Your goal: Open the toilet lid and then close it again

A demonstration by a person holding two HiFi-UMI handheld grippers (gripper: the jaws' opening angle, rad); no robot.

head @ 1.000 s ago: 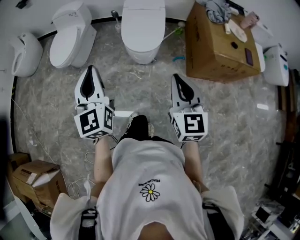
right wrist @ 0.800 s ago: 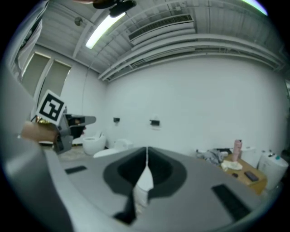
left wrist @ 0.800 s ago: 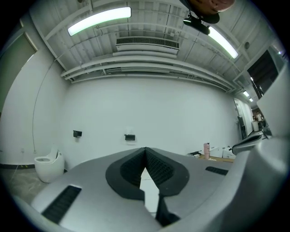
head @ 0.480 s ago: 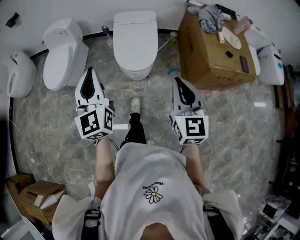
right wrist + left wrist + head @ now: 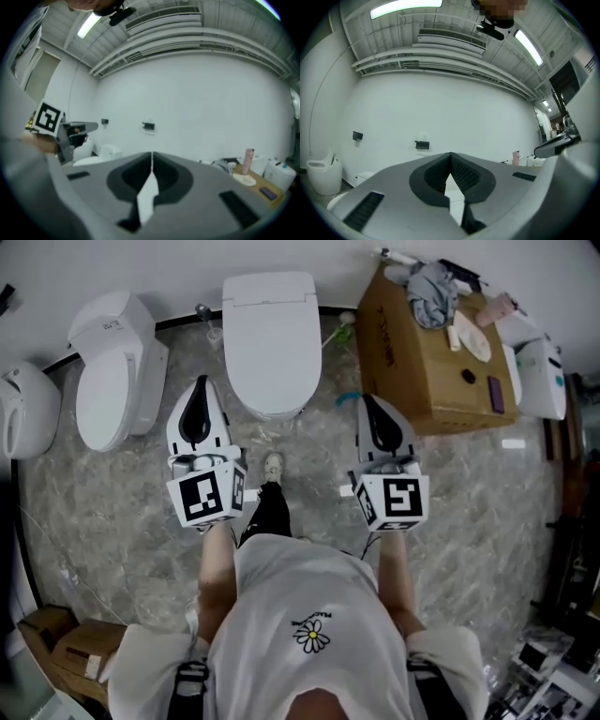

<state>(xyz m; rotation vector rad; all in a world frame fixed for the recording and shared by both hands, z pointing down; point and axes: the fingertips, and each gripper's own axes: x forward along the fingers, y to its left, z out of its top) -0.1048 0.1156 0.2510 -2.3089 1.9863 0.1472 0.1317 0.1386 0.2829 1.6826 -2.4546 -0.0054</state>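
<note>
A white toilet (image 5: 269,338) with its lid down stands against the far wall, straight ahead in the head view. My left gripper (image 5: 199,382) hangs shut and empty just left of its bowl's front. My right gripper (image 5: 369,399) is shut and empty too, off the bowl's right side next to a cardboard box. Neither touches the toilet. In the left gripper view the left gripper (image 5: 450,153) shows its tips pressed together, with a slice of the white toilet (image 5: 452,187) behind them. In the right gripper view the right gripper (image 5: 152,153) is likewise closed, and the toilet's tank (image 5: 108,151) sits low at left.
A second white toilet (image 5: 111,367) stands to the left, with a white urinal (image 5: 23,411) beyond it. A large cardboard box (image 5: 431,343) carrying cloth and small items sits at right. Smaller boxes (image 5: 66,643) lie on the marble floor at lower left. My shoe (image 5: 273,466) is near the bowl.
I have walked toward the middle toilet, so it now lies closer and lower in the head view. Both grippers came forward with me, still shut.
</note>
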